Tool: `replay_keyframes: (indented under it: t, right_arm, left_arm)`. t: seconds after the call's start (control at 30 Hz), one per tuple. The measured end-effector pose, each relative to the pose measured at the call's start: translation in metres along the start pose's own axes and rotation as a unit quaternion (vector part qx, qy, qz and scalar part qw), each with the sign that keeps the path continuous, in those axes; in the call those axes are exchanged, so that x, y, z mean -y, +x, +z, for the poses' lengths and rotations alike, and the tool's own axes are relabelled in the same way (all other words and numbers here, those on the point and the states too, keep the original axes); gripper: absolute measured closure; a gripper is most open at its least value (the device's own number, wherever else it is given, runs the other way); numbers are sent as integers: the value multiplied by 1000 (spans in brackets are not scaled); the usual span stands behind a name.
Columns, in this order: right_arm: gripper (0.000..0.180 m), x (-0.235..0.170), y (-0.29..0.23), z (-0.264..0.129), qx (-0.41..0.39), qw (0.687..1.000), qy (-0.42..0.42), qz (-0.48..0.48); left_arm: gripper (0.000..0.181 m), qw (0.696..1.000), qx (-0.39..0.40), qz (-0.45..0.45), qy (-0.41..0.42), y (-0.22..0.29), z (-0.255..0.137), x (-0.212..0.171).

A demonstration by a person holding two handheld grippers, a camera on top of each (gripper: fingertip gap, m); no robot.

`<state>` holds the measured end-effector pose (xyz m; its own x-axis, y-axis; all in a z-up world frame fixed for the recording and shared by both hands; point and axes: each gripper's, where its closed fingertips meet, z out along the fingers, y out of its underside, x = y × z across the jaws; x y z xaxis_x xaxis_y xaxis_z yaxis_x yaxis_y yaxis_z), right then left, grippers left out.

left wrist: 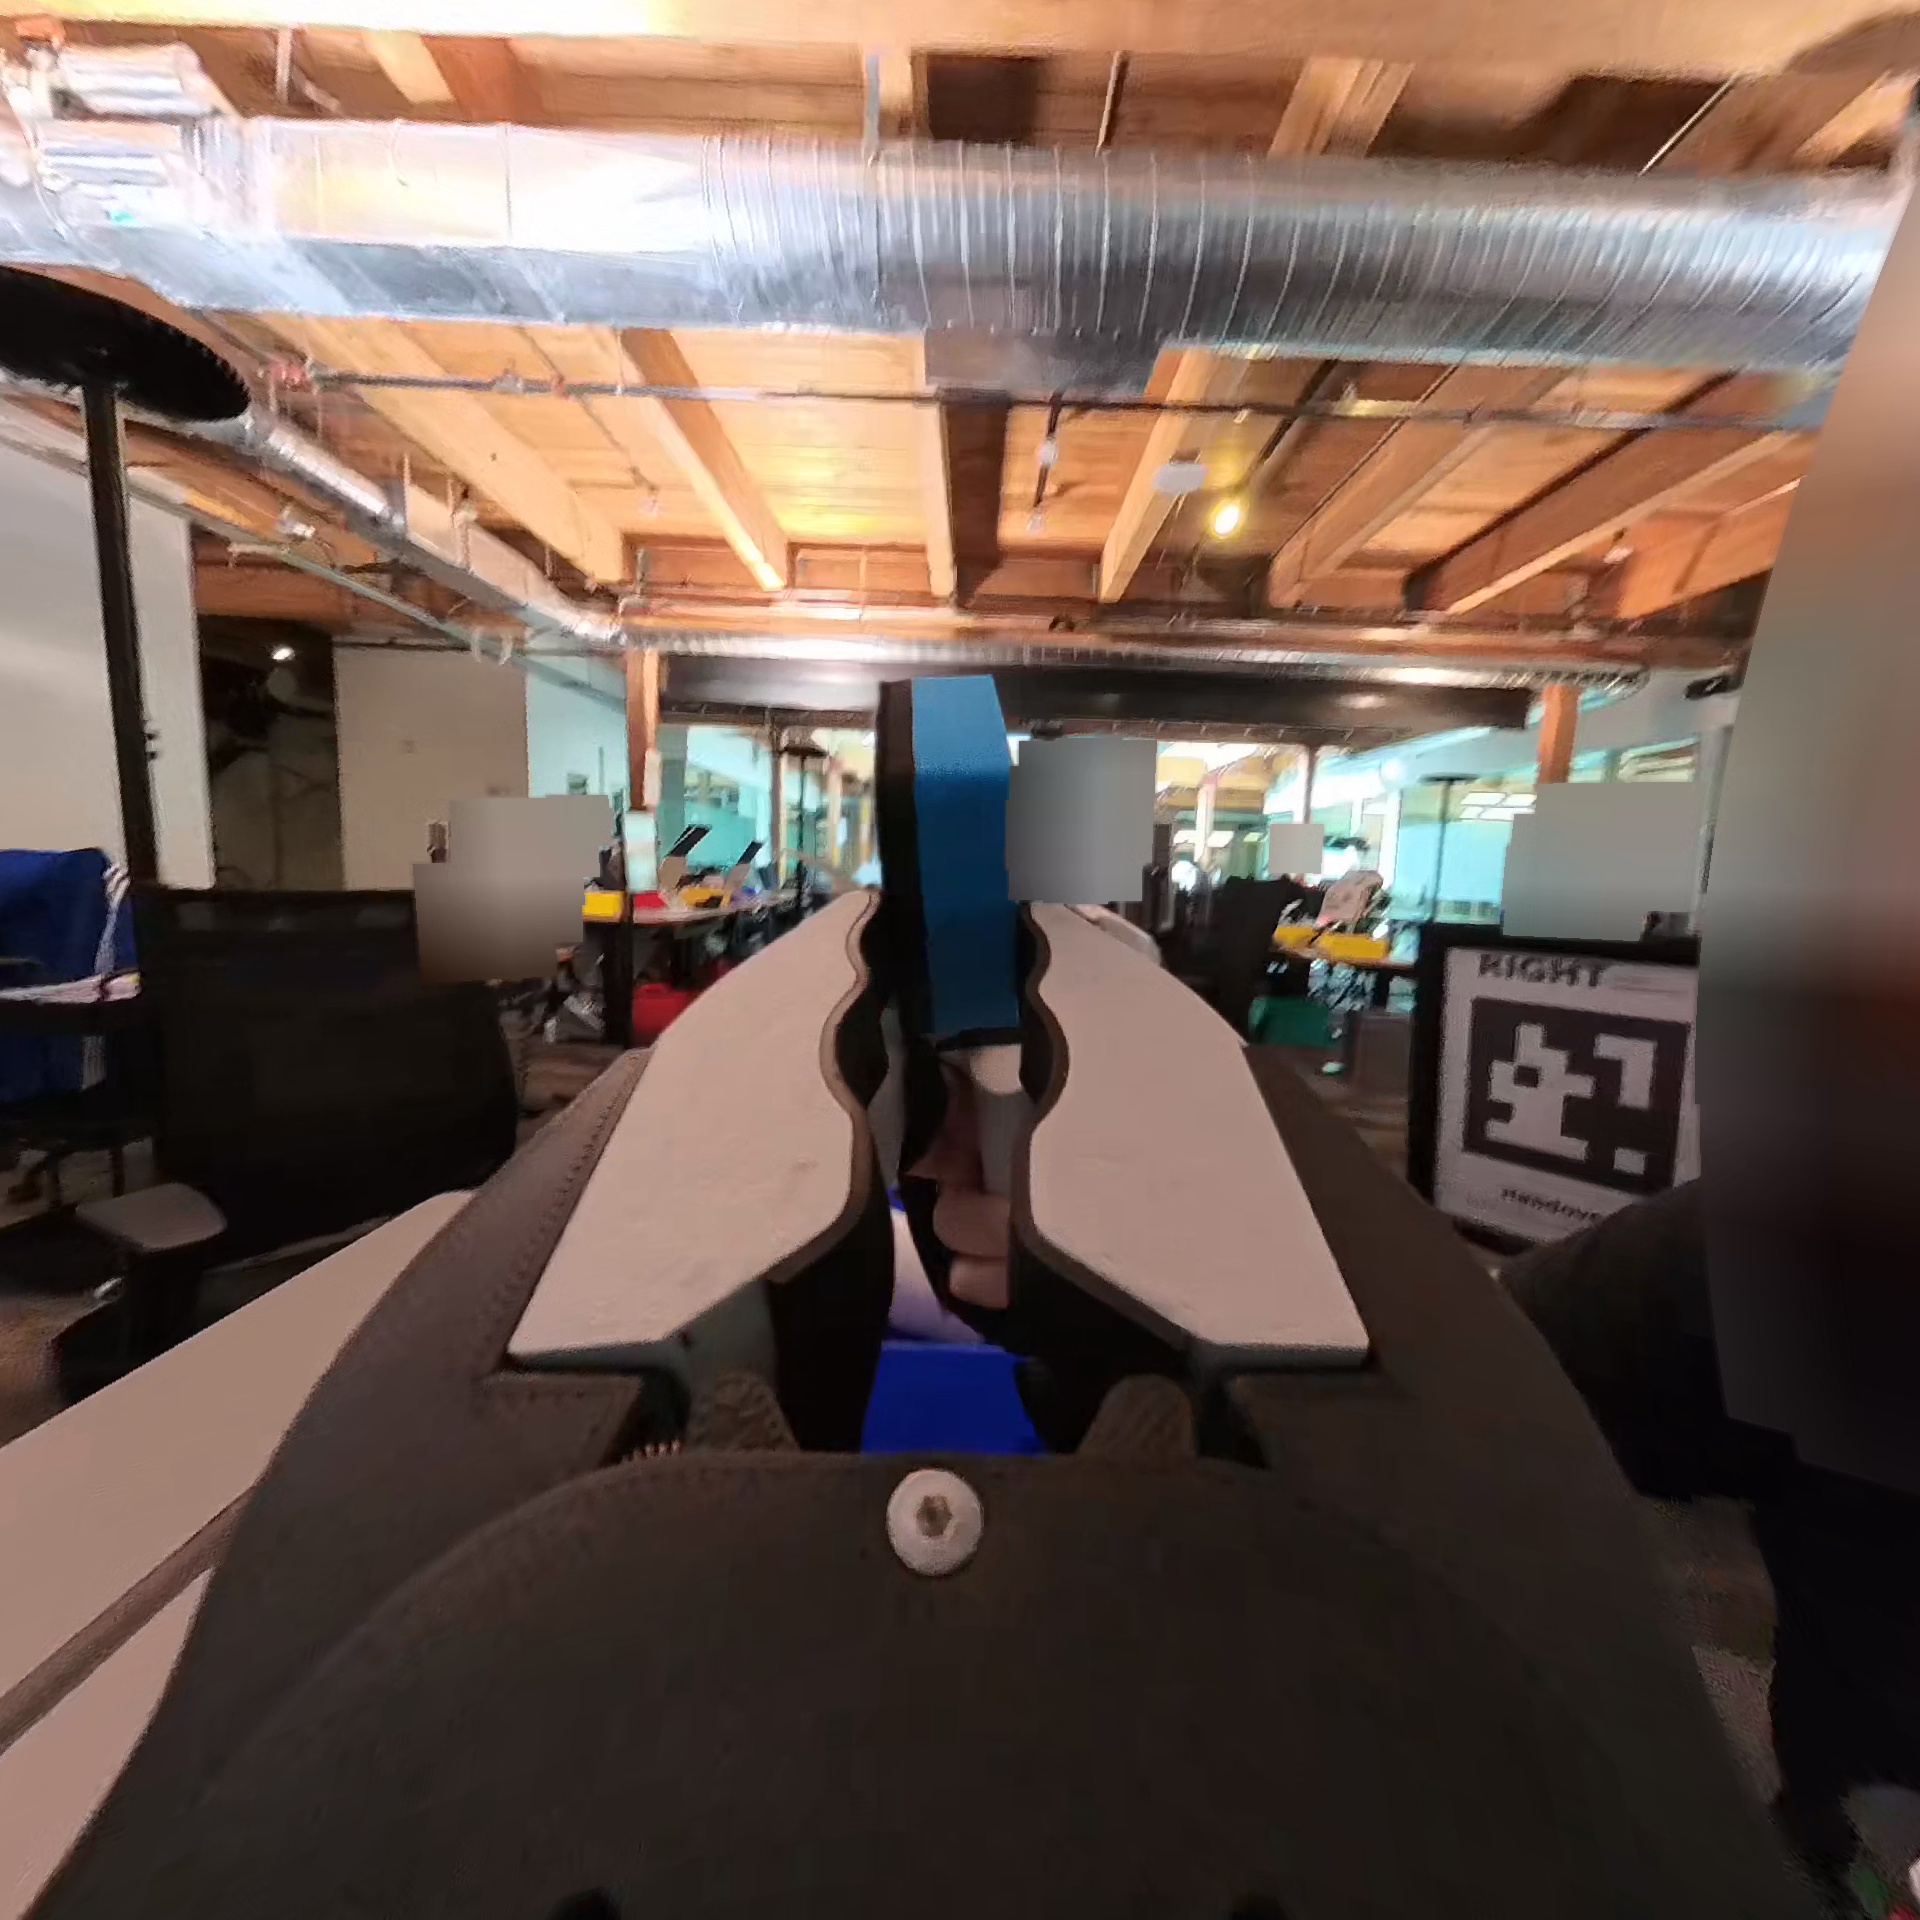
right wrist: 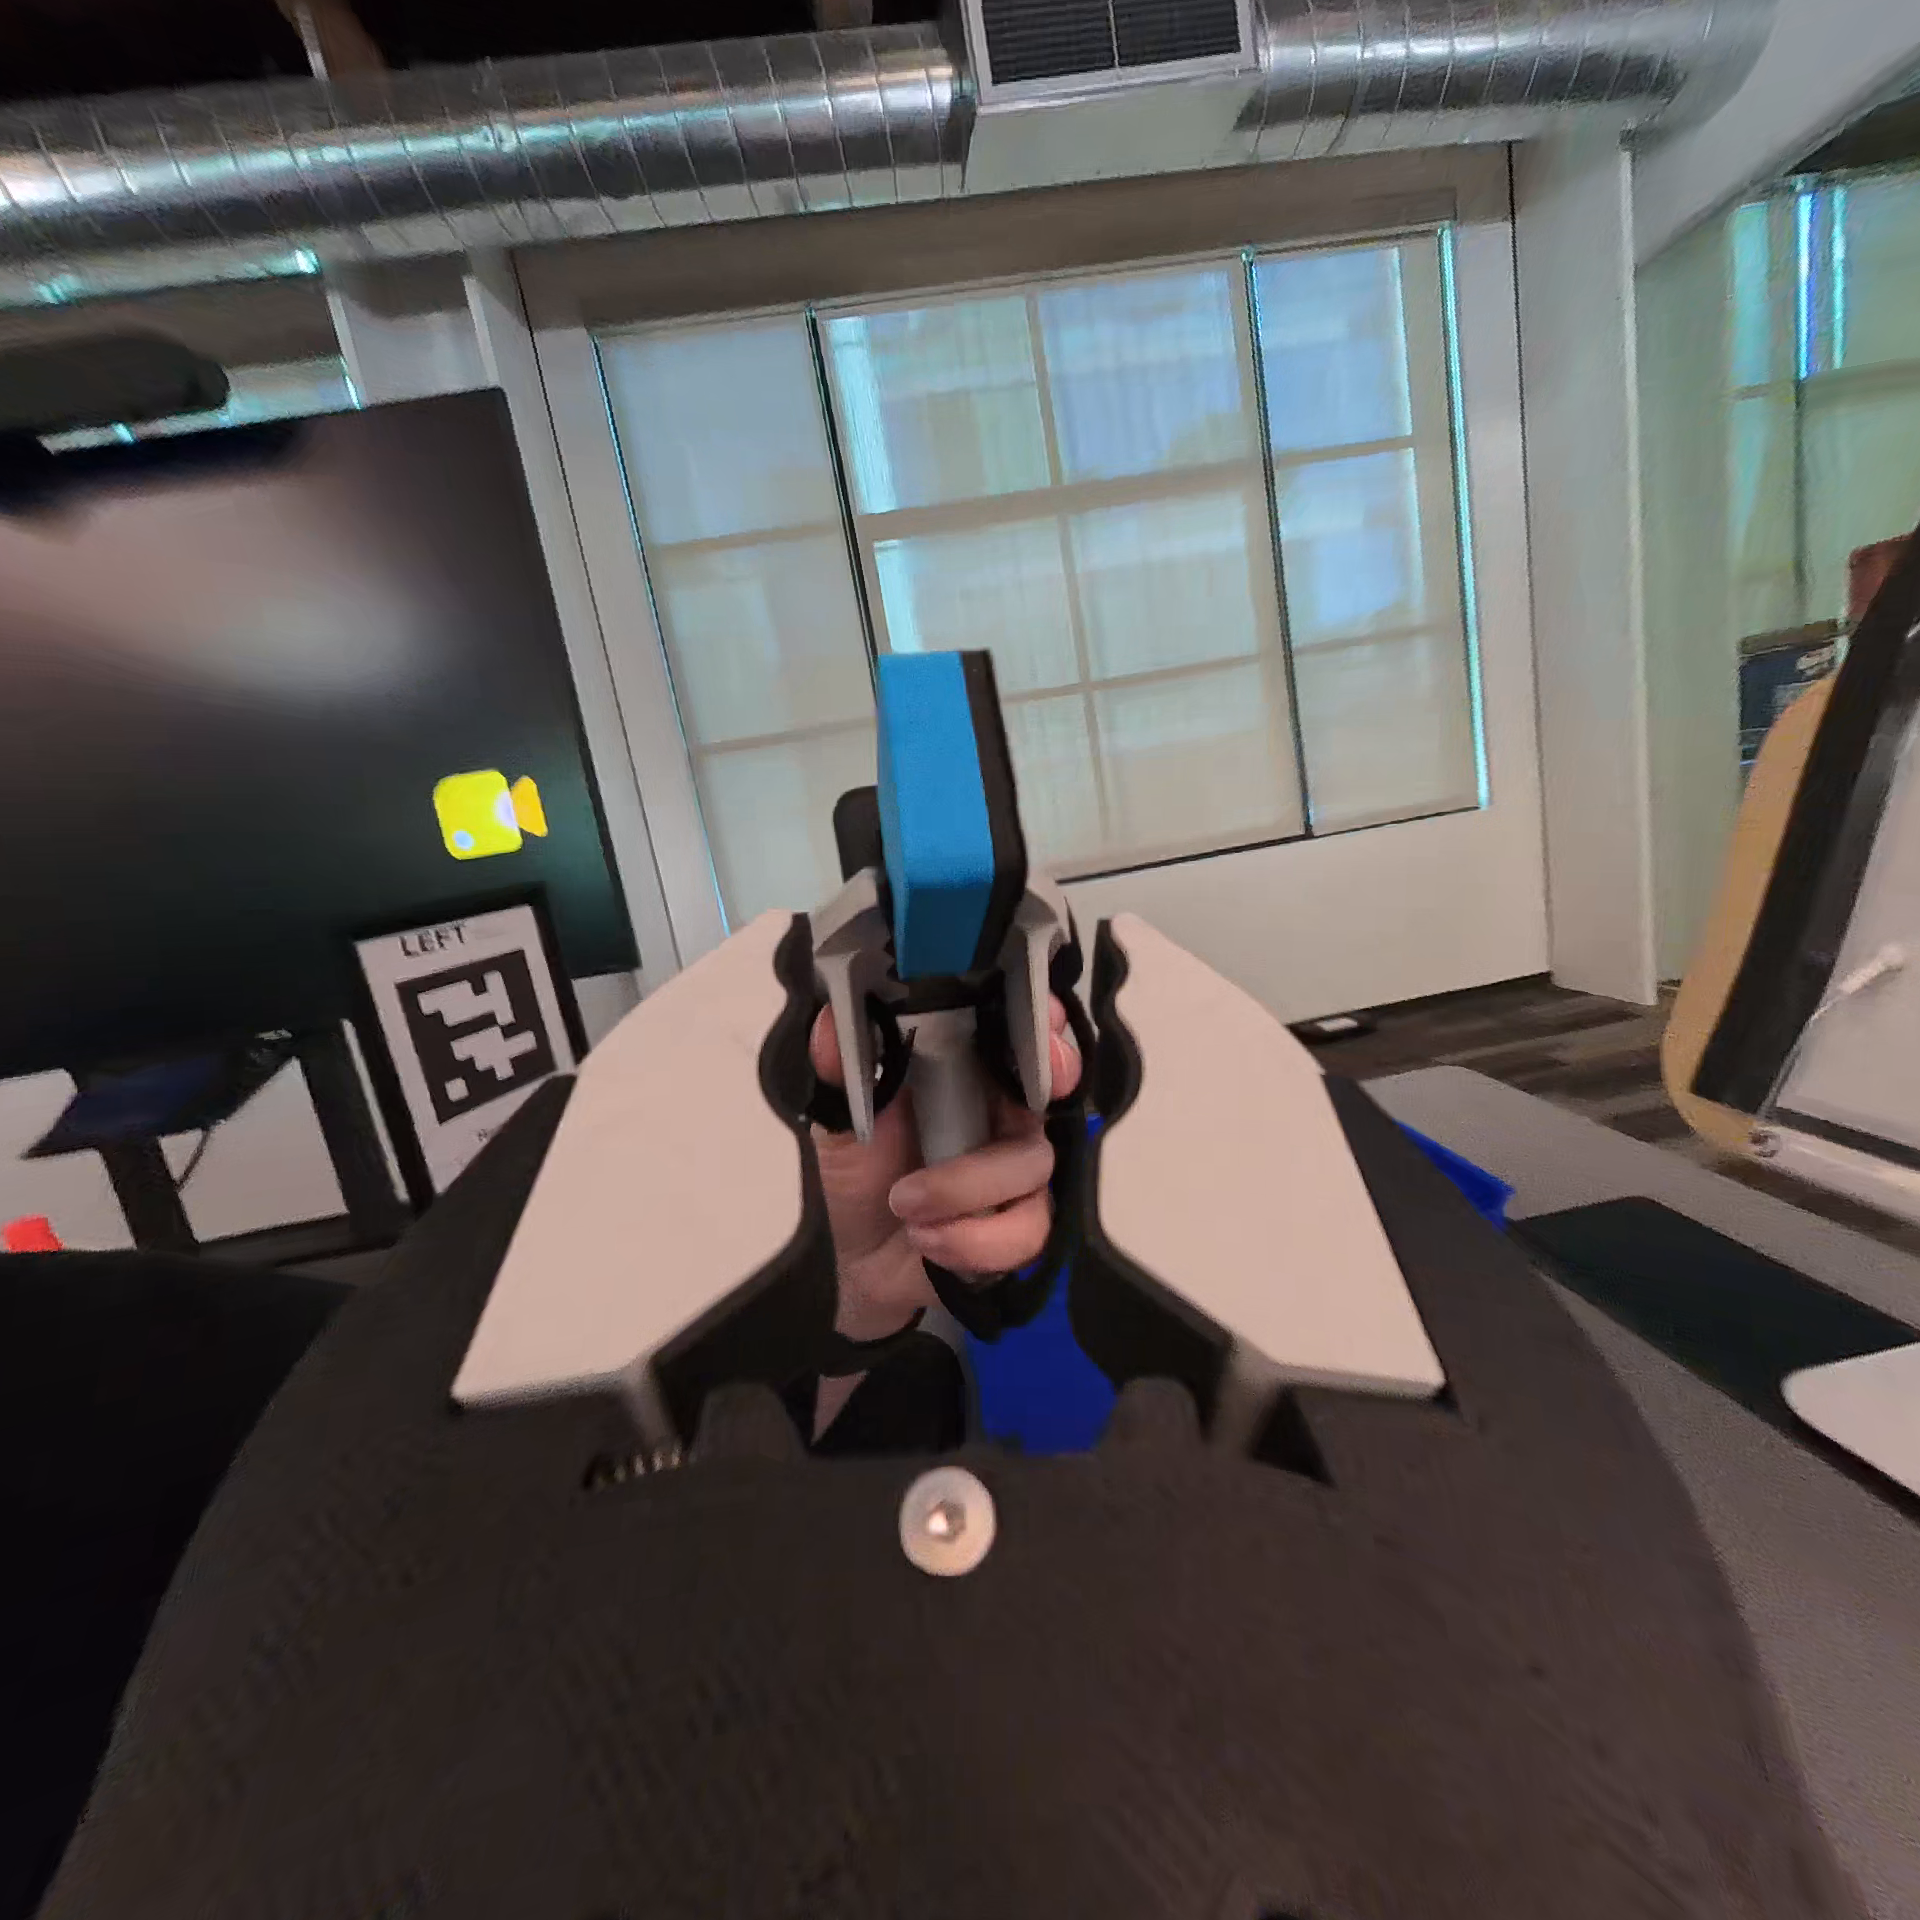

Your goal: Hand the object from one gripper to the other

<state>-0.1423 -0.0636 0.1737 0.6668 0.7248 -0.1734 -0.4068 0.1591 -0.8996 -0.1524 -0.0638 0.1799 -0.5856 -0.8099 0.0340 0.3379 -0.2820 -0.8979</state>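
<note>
A blue foam block with a black backing [left wrist: 961,852] stands upright between the fingertips of my left gripper [left wrist: 951,920], which is shut on its lower part. In the right wrist view the same block [right wrist: 935,821] is held by the left gripper's grey fingers [right wrist: 842,987], which face me, with a hand on the grey handle below. My right gripper [right wrist: 951,951] is open, its fingertips level with and just outside the left gripper's fingers, not touching the block. In the left wrist view only the right gripper's handle and the hand on it [left wrist: 987,1122] show behind the block.
A blue bin [right wrist: 1039,1371] lies below both grippers. A framed marker board [right wrist: 468,1018] and a dark screen [right wrist: 260,675] stand to the left in the right wrist view. A second marker board [left wrist: 1569,1081] stands at the right and a white tabletop [left wrist: 156,1455] at the lower left in the left wrist view. The grippers are tip to tip, or close to it.
</note>
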Motion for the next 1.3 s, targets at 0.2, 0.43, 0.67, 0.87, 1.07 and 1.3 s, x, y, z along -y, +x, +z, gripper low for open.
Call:
replay_keyframes:
  t: [0.2,0.43,0.67,0.87,1.07,1.3]
  right_arm:
    - [158,1,-3,-6,48,998,17,25]
    - [158,-14,-9,-49,117,956,-229,144]
    - [158,-50,-21,-83,132,894,-375,208]
    - [158,-67,-20,-86,127,879,-414,199]
    - [121,-30,35,-62,-26,957,-284,52]
    - [103,-3,25,-19,-190,909,-183,-322]
  left_arm:
    - [159,1000,-6,20,-23,7,7,-14]
    - [103,961,20,219,-167,13,4,-38]
    - [112,888,-7,382,-255,33,9,-84]
    - [118,845,-28,439,-304,38,10,-114]
    - [124,726,171,613,-263,-11,12,-68]
    - [125,581,344,703,-224,-42,-4,-27]
